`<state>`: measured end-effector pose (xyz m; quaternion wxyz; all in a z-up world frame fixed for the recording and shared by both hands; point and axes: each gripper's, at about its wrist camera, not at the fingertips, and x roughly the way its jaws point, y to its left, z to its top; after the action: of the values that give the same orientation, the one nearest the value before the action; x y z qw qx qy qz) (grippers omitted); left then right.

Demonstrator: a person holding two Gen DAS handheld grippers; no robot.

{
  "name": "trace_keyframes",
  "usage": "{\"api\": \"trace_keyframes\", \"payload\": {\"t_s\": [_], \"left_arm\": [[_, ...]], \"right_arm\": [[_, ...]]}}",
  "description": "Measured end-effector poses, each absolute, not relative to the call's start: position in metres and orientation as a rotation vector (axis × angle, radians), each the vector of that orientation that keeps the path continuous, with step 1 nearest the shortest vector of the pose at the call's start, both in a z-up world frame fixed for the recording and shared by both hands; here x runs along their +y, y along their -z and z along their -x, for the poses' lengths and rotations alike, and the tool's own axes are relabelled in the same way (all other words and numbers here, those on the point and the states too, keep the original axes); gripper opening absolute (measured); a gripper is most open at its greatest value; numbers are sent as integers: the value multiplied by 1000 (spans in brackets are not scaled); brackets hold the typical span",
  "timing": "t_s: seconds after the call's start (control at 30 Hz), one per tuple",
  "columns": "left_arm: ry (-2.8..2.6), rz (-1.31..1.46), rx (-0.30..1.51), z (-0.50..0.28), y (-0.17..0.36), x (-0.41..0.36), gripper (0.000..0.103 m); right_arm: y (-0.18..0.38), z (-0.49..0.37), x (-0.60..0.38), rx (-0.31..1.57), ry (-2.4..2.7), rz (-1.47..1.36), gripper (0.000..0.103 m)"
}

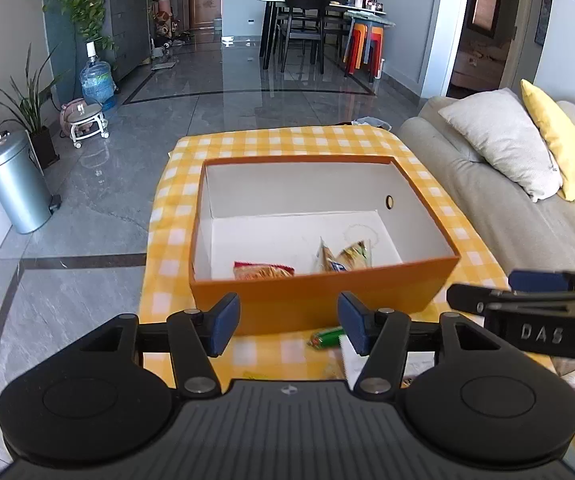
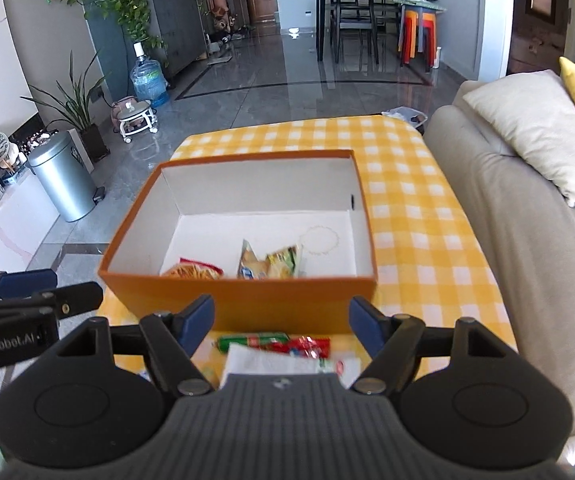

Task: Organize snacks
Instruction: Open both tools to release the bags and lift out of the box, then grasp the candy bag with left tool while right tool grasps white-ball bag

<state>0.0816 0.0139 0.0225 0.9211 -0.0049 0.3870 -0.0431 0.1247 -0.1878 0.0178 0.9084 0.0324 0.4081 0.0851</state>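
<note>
An orange box (image 1: pixel 319 294) (image 2: pixel 243 300) with a white inside stands on the yellow checked cloth. Inside lie a red noodle-snack packet (image 1: pixel 261 270) (image 2: pixel 195 270) and two upright packets (image 1: pixel 343 258) (image 2: pixel 269 264). In front of the box lie a green-and-red wrapped sausage snack (image 2: pixel 255 340) (image 1: pixel 327 338), a red wrapper (image 2: pixel 311 346) and a white packet (image 2: pixel 271 362). My left gripper (image 1: pixel 289 326) is open and empty, just short of the box's near wall. My right gripper (image 2: pixel 281 322) is open and empty, above the loose snacks. Each gripper shows at the edge of the other's view.
A beige sofa (image 2: pixel 527 248) with a grey cushion (image 2: pixel 535 132) and a yellow cushion (image 1: pixel 559 140) borders the table on the right. A metal bin (image 1: pixel 15 184) and plants stand on the floor at left. A dining table and chairs (image 1: pixel 307 28) stand far back.
</note>
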Motion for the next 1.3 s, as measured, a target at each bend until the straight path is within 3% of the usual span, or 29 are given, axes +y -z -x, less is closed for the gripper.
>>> {"api": "trace_keyframes", "payload": {"t_s": [0.73, 1.3], "left_arm": [[135, 1, 1031, -32, 52, -4, 67], [180, 148, 1036, -53, 65, -17, 67]], "right_arm": [[54, -54, -198, 976, -150, -30, 72], [85, -67, -208, 1059, -131, -33, 69]]}}
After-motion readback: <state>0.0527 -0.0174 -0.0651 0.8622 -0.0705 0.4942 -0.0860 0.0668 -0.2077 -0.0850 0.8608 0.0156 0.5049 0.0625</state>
